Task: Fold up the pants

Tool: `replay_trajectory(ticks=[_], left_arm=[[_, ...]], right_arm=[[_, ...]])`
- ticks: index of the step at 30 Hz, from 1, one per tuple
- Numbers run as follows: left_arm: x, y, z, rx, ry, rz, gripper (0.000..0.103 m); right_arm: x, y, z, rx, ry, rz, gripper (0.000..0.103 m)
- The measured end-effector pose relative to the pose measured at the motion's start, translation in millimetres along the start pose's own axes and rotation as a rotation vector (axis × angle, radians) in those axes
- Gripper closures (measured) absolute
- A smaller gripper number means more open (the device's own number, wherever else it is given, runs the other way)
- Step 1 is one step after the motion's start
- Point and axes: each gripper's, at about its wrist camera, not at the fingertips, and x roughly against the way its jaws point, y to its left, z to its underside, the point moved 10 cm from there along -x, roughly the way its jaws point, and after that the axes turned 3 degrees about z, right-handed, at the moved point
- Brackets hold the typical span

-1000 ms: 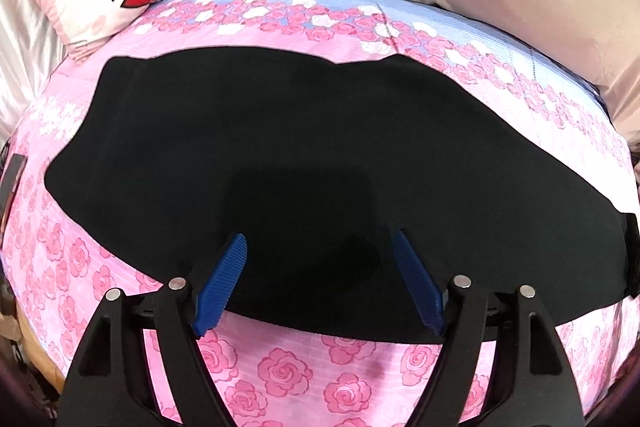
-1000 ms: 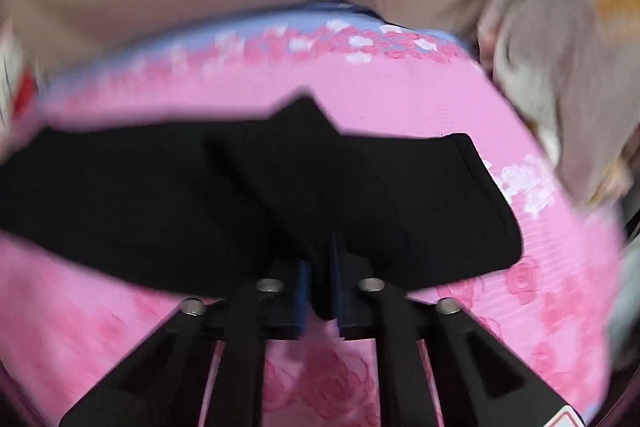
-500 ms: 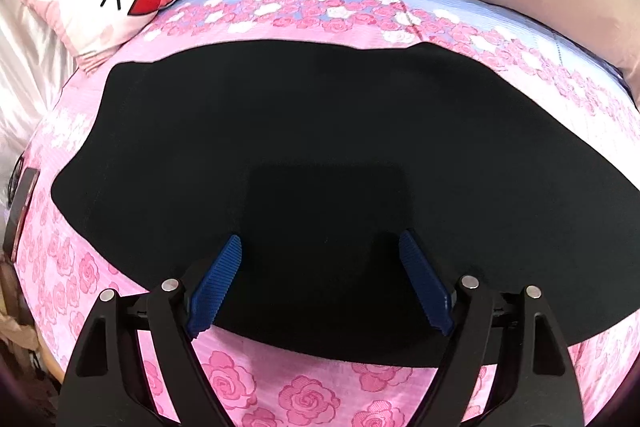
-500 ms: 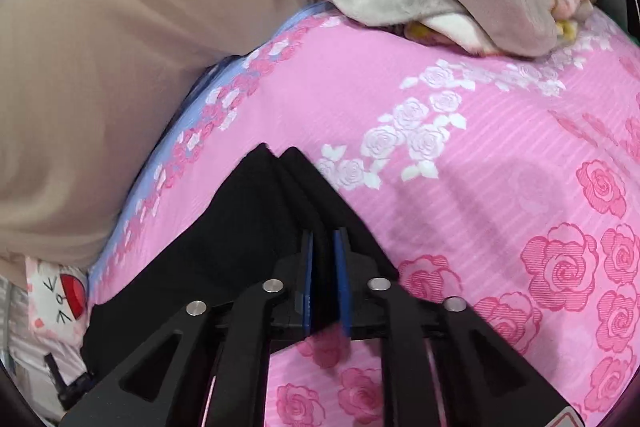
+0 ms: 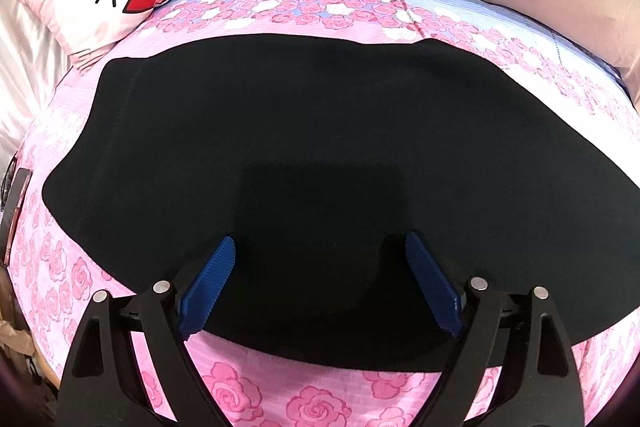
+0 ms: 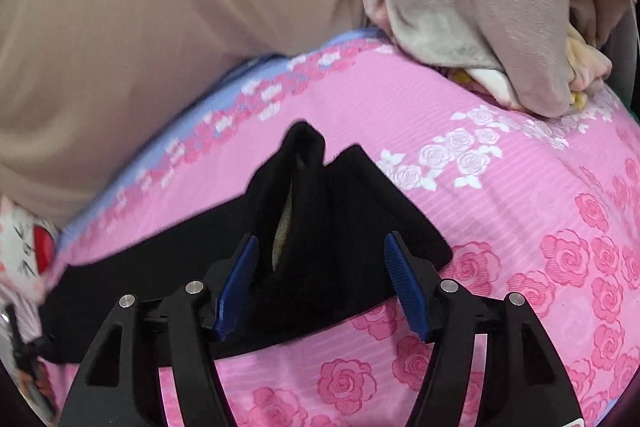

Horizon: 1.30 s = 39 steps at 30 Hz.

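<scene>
Right gripper: the jaws, pinched shut on the pants a moment earlier, have just been opened, and the hem is released; it is left standing in a peaked ridge between the spread, untouching pads, at lower centre of the right wrist view. The fold end is judged set down. Left gripper: the jaws have been widened slightly further and are held wide, empty, over the near edge of the pants, which are spread flat across the middle of the bedsheet.

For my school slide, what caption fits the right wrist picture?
Open right gripper over the black pants' bunched end on a pink rose bedsheet.
</scene>
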Motion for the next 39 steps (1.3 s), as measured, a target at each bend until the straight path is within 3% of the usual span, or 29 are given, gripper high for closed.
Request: replay_trajectory(ticks=[1, 2, 3, 7, 8, 10, 14, 16, 19, 21, 24, 27, 30, 34, 36, 38, 39], left_arm=[[-0.1, -0.2, 0.0, -0.002, -0.002, -0.002, 0.017], [-0.1, 0.1, -0.4, -0.005, -0.004, -0.003, 0.017], [0.1, 0.5, -0.8, -0.006, -0.005, 0.0, 0.017], [1.4, 8.3, -1.9, -0.004, -0.018, 0.006, 0.017], [5.2, 12.9, -3.1, 0.01, -0.032, 0.007, 0.018], [21.5, 20.6, -13.4, 0.034, -0.084, 0.031, 0.019], [35.1, 25.7, -55.8, 0.05, -0.149, 0.074, 0.018], [15.8, 24.4, -79.1, 0.039, -0.136, 0.048, 0.018], [-36.0, 31.9, -99.8, 0.051, -0.044, -0.048, 0.022], [-62.3, 38.4, -105.7, 0.086, 0.006, -0.055, 0.022], [-72.5, 48.3, -124.0, 0.086, -0.045, -0.117, 0.021], [-73.2, 51.4, -131.4, 0.121, -0.069, -0.045, 0.022], [-58.3, 59.5, -130.9, 0.157, -0.121, 0.051, 0.023], [-46.7, 71.0, -133.9, 0.185, -0.155, 0.099, 0.022], [-46.3, 75.2, -136.3, 0.187, -0.156, 0.11, 0.022], [-43.7, 76.3, -134.8, 0.191, -0.157, 0.099, 0.022], [-44.5, 75.9, -134.6, 0.184, -0.155, 0.095, 0.022]], right_arm=[[-9.9, -3.3, 0.9, 0.014, 0.011, 0.047, 0.066], [-12.8, -8.4, 2.0, 0.012, 0.021, 0.07, 0.097], [-14.1, -15.2, -0.2, -0.024, 0.035, 0.088, 0.1], [7.5, -52.1, -18.4, -0.174, -0.053, 0.078, 0.093], [13.7, -73.1, -19.0, -0.215, -0.076, 0.179, 0.084], [33.4, -85.8, -20.4, -0.218, -0.135, 0.285, 0.084], [66.6, -47.5, -29.3, -0.13, -0.235, 0.235, 0.078], [61.6, 1.0, -27.8, -0.058, -0.221, 0.129, 0.078], [35.3, 108.1, -5.7, 0.123, -0.107, -0.069, 0.078], [13.4, 197.3, 24.1, 0.29, -0.007, -0.188, 0.078], [-6.7, 300.0, 62.6, 0.464, 0.103, -0.326, 0.078], [-33.2, 415.2, 101.2, 0.611, 0.237, -0.481, 0.078], [-59.6, 504.5, 133.5, 0.741, 0.307, -0.53, 0.078], [-115.9, 573.5, 154.7, 0.823, 0.362, -0.495, 0.079], [-150.5, 594.2, 158.3, 0.833, 0.352, -0.467, 0.083], [-161.2, 600.1, 146.9, 0.822, 0.322, -0.405, 0.078], [-156.7, 602.4, 140.3, 0.774, 0.315, -0.415, 0.078]])
